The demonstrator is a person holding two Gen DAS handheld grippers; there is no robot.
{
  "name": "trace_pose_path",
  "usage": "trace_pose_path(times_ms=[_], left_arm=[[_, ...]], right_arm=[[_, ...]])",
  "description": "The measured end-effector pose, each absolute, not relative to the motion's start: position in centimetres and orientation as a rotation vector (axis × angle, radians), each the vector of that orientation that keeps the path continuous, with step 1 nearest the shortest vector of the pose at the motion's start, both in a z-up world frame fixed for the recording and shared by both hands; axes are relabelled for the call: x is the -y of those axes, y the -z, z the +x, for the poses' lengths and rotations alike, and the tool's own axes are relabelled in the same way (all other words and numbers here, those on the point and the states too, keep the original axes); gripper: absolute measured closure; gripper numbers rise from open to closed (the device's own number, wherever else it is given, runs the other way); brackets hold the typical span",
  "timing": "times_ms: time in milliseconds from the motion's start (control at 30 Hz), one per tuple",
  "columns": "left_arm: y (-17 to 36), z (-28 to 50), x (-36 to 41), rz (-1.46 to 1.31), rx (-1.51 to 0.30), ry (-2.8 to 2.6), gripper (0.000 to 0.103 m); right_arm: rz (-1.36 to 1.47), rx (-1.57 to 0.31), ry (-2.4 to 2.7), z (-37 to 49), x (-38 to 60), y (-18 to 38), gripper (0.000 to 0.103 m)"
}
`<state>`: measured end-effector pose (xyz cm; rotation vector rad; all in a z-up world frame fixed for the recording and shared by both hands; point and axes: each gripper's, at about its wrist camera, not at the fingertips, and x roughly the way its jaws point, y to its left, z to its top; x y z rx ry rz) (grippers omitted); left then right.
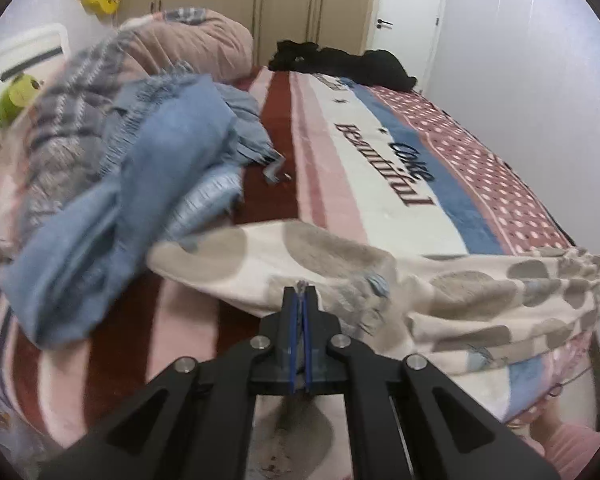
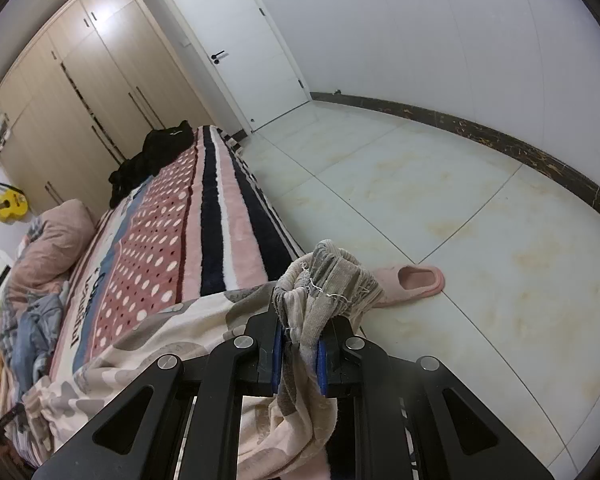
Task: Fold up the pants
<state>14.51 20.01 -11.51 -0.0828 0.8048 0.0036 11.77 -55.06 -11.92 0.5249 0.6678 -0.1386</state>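
Note:
Cream pants with grey-brown spots [image 1: 460, 292] lie stretched across the near end of the bed. In the left wrist view my left gripper [image 1: 300, 292] is shut, with a thin edge of the pants pinched at its tips and more of the cloth hanging below it. In the right wrist view my right gripper [image 2: 304, 324] is shut on a bunched, frayed end of the pants [image 2: 332, 276], held over the bed's edge. The rest of the pants [image 2: 160, 344] trails off to the left over the blanket.
A striped and dotted blanket [image 1: 380, 184] covers the bed. A pile of blue and plaid clothes [image 1: 140, 184] lies at left, with a black garment [image 1: 340, 62] at the far end. A pink slipper [image 2: 412, 280] sits on the tiled floor [image 2: 460, 184]. The wardrobe [image 2: 80, 92] and door [image 2: 240, 40] stand beyond.

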Motion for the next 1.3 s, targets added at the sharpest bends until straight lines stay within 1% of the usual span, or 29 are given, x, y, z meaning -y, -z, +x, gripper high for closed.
trace_pose_path(times_ms=[133,367,433,567,667,700,733,800,867,1000,1133,1300], left_arm=[[10.3,16.3,-21.7,-0.087,-0.776,-0.102,0.102],[6.9,21.8,-25.4,-0.084,-0.698,-0.261,0.102],[7.1,23.3,-26.1,-0.078,-0.725,-0.294,0.102],[9.8,26.6,-27.0,-0.028,-0.802,-0.373,0.102],[10.8,27.2,-27.6,-0.055,-0.833,-0.391,0.100],[10.8,27.0,-27.9,-0.074,-0.847,-0.404,0.088],[10.5,26.6,-28.3,-0.094,-0.846,-0.416,0.060],[9.3,25.0,-28.2,-0.110,-0.788,-0.418,0.028],[8.0,22.7,-28.2,-0.126,-0.740,-0.398,0.026],[8.1,17.5,-27.9,-0.255,-0.770,-0.266,0.026],[12.3,13.4,-26.2,-0.400,-0.866,-0.134,0.025],[20.3,11.5,-24.6,-0.772,-0.956,0.057,0.025]], right_arm=[[0.539,-0.672,0.137,12.0,55.3,12.0,0.095],[0.524,-0.673,0.135,12.3,55.1,11.6,0.095],[0.525,-0.676,0.138,12.4,55.1,11.6,0.095],[0.523,-0.679,0.142,12.6,54.9,11.7,0.095],[0.519,-0.682,0.141,12.7,54.7,11.8,0.094],[0.517,-0.683,0.140,12.8,54.7,11.8,0.094],[0.514,-0.684,0.139,12.8,54.6,11.8,0.094],[0.508,-0.685,0.135,12.8,54.6,11.8,0.094],[0.506,-0.685,0.132,12.9,54.6,11.8,0.094],[0.515,-0.678,0.122,12.8,54.8,12.0,0.093],[0.528,-0.672,0.114,12.3,55.1,12.2,0.092],[0.548,-0.669,0.109,12.0,55.4,12.6,0.092]])
